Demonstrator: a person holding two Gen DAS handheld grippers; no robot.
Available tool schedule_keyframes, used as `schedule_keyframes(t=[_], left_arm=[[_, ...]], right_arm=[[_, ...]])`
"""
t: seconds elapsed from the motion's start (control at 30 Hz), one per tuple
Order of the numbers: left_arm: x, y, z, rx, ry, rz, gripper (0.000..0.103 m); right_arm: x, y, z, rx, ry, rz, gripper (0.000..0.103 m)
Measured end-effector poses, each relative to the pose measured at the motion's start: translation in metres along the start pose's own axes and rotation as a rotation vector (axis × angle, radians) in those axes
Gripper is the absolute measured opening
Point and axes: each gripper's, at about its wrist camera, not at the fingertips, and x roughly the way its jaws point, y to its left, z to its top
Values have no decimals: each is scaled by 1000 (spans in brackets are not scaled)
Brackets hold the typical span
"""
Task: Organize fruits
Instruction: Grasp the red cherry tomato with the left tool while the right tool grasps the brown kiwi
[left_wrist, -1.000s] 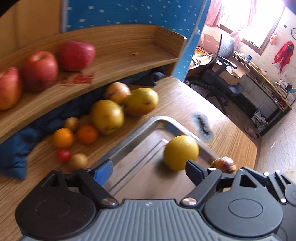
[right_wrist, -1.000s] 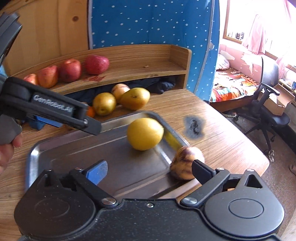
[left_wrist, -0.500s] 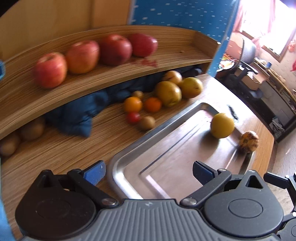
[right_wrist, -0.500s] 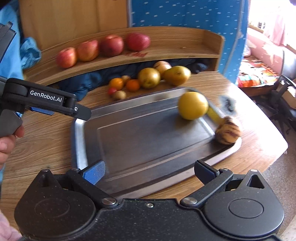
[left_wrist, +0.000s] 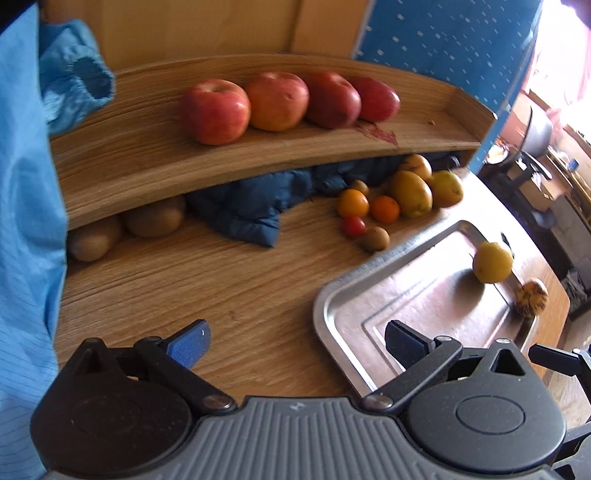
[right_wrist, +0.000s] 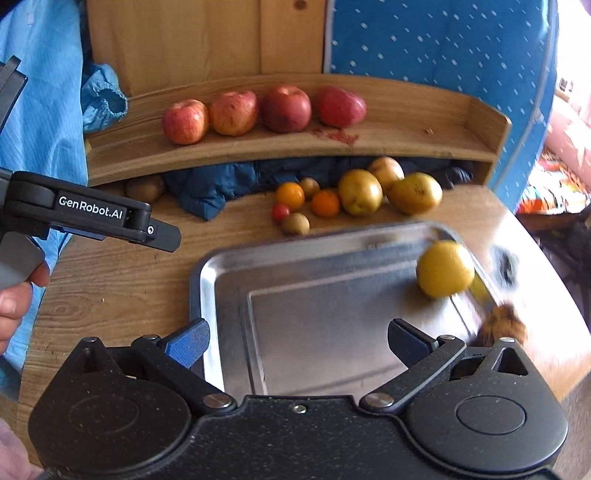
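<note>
Steel is what both our claws look down on: the metal tray (right_wrist: 229, 280) sits on the wooden table (left_wrist: 221, 280), with a yellow round fruit (right_wrist: 445, 269) at its far right end and a striped brown fruit (left_wrist: 532, 297) on the rim beside it. We judge those two to be the only pieces sorted so far.

The rest of the fruit waits behind the tray. Four red apples (right_wrist: 264, 112) line the curved wooden shelf (right_wrist: 406, 136), out of rolling range. Below it, two yellow-green pears (right_wrist: 388, 192), two small oranges (left_wrist: 367, 206), a red tomato (left_wrist: 354, 226) and a brown kiwi (left_wrist: 375, 238) cluster just beside a dark blue cloth (left_wrist: 251, 206). More brown fruits (left_wrist: 153, 218) lie under the shelf at left.

Our left claw (left_wrist: 295, 339) is spread wide and carries nothing, over the tray's near corner. Our right claw (right_wrist: 299, 341) is likewise apart and empty, hovering above the tray's near edge; from it we see the left tool's body at the left.

Compared with half a second ago, both views have pulled back and swung leftward: the tray now sits lower and farther right, more bare table shows, and the person's blue sleeve fills the left margin. We read this as retreating to pick the next fruit.
</note>
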Motion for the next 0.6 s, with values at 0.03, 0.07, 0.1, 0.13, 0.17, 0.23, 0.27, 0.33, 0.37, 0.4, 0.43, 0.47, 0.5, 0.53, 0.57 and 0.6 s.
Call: schedule_keyframes(t=[0.03,0.07,0.1,0.13,0.17,0.23,0.27,0.33,0.37,0.4,0.43,0.47,0.5,0.53,0.57,0.6], left_arm=[[-1,2,2,-9,-8,6,102],[-2,3,3,-18,-13,12,102],[-2,5,5,-27,-19,16,102],[-1,6,6,-34,-24,19,102],[-1,7,7,-44,-29,25,102],[1,8,10,-58,-37,35,102],[2,8,12,-65,-41,39,102],[5,7,16,-80,-44,49,102],[7,6,18,-87,-44,51,102],[9,5,20,-92,-44,50,102],[11,3,22,-97,-44,49,102],[14,1,24,-102,-44,45,102],[17,-2,27,-106,-44,36,102],[21,-5,30,-112,-42,27,102],[25,-8,33,-118,-41,21,102],[30,-12,36,-125,-40,17,102]], right_arm=[[2,0,3,-12,-5,3,102],[5,-1,6,-23,-8,6,102],[8,-2,9,-35,-13,8,102],[11,-3,12,-45,-19,10,102],[13,-5,15,-53,-26,9,102],[20,-10,22,-65,-38,8,102],[23,-14,27,-71,-46,5,102],[30,-21,34,-86,-58,-5,102],[33,-25,38,-96,-63,-10,102],[37,-29,41,-103,-65,-15,102],[41,-33,45,-109,-66,-17,102],[45,-38,49,-111,-65,-14,102],[49,-42,52,-110,-64,-10,102],[54,-47,55,-105,-63,-4,102],[59,-51,57,-100,-63,9,102],[63,-53,58,-98,-62,21,100]])
